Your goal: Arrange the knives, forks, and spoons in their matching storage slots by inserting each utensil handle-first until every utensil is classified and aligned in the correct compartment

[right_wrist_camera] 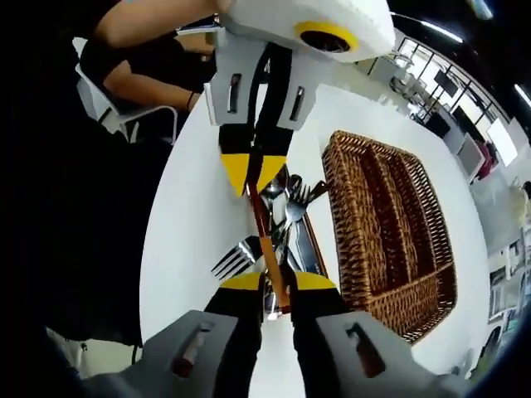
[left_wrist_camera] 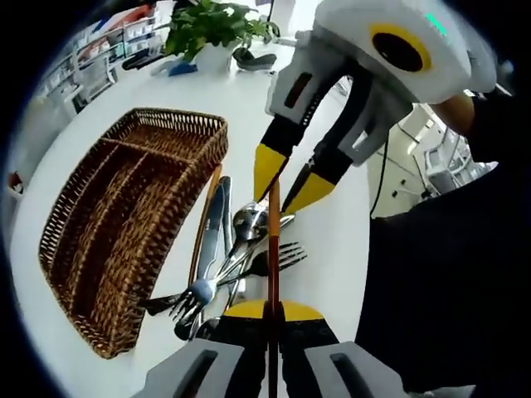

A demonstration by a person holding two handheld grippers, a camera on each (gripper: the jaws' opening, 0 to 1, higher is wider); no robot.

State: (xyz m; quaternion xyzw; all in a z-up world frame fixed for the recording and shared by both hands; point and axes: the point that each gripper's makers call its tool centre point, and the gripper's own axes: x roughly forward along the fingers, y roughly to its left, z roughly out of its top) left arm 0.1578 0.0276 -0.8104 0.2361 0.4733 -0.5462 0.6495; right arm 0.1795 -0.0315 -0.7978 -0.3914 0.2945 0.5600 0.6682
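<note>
So both tools are on the same utensil at once. It's a long thin piece with an orange handle (left_wrist_camera: pixel 273 249), held over the heap of cutlery on the white bench (left_wrist_camera: pixel 99 108). From the left gripper view, the left tool (left_wrist_camera: pixel 273 319) has its yellow-tipped jaws pressed together on the near end of that orange handle, and the right tool (left_wrist_camera: pixel 286 186) comes in from the top with its two yellow tips pinching the far end. The right gripper view shows the same thing mirrored: the right tool (right_wrist_camera: pixel 278 294) is clamped on the orange handle (right_wrist_camera: pixel 267 253), and the left tool (right_wrist_camera: pixel 253 178) grips it from the opposite side.

Underneath sits the heap (left_wrist_camera: pixel 224 265): forks, spoons and at least one knife lying crossed over each other, all touching. One fork (left_wrist_camera: pixel 278 259) has its tines pointing away from the basket, and a spoon bowl (left_wrist_camera: pixel 247 222) shows just beside the orange handle.

The wicker basket (left_wrist_camera: pixel 83 274) sits right next to the heap, with long dividers running down its length. Its slots look bare from what I can see.

A potted plant (left_wrist_camera: pixel 217 25) stands at the far end of the bench, well apart from all this. A person in dark clothes (right_wrist_camera: pixel 75 249) is close by.
</note>
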